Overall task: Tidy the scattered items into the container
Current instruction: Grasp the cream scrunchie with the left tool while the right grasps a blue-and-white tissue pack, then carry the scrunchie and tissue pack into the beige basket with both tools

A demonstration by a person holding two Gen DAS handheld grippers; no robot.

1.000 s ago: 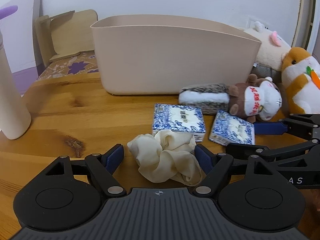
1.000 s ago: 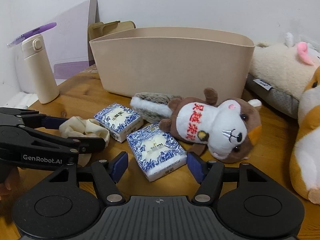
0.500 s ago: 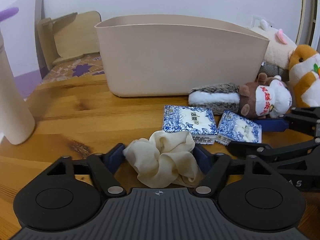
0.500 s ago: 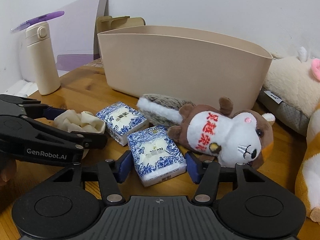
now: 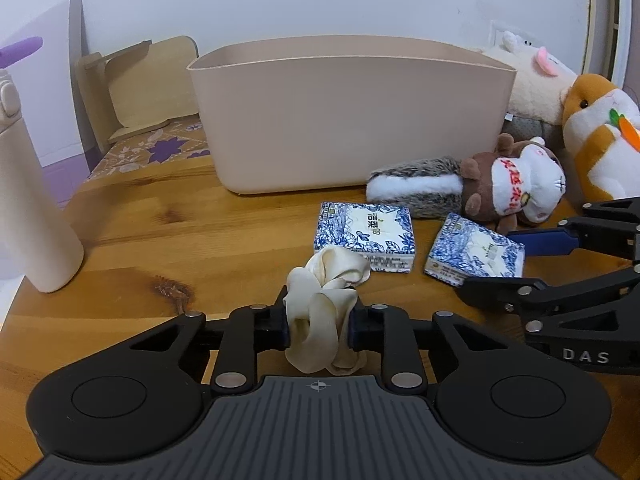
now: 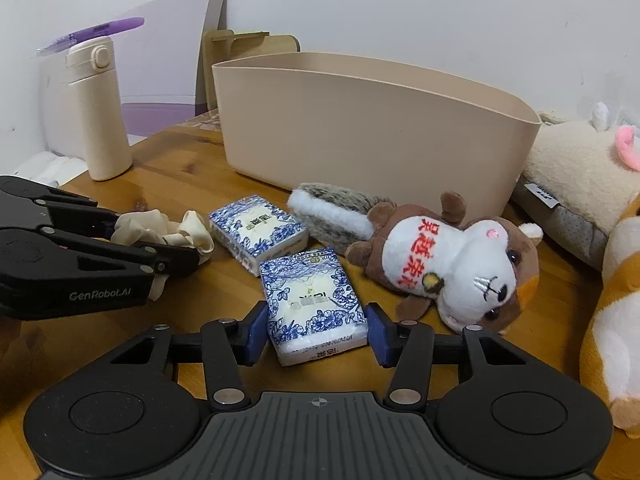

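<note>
Left tool (image 5: 318, 324): I had it clenched on the cream scrunchie (image 5: 324, 312) on the table (image 5: 160, 248).
Right tool (image 6: 316, 330): pads touched the tissue pack (image 6: 312, 304); I couldn't tell if gripped.
Bin (image 6: 372, 132): behind both.

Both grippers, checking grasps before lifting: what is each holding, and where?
Left gripper pinches the scrunchie across its bunched middle; right gripper flanks the tissue pack at its long sides.

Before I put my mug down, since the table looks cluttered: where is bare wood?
Bare wood lies between the cream bottle, the beige container and the scrunchie. To the right it is crowded: two tissue packs, the squirrel plush and both tongs.
</note>
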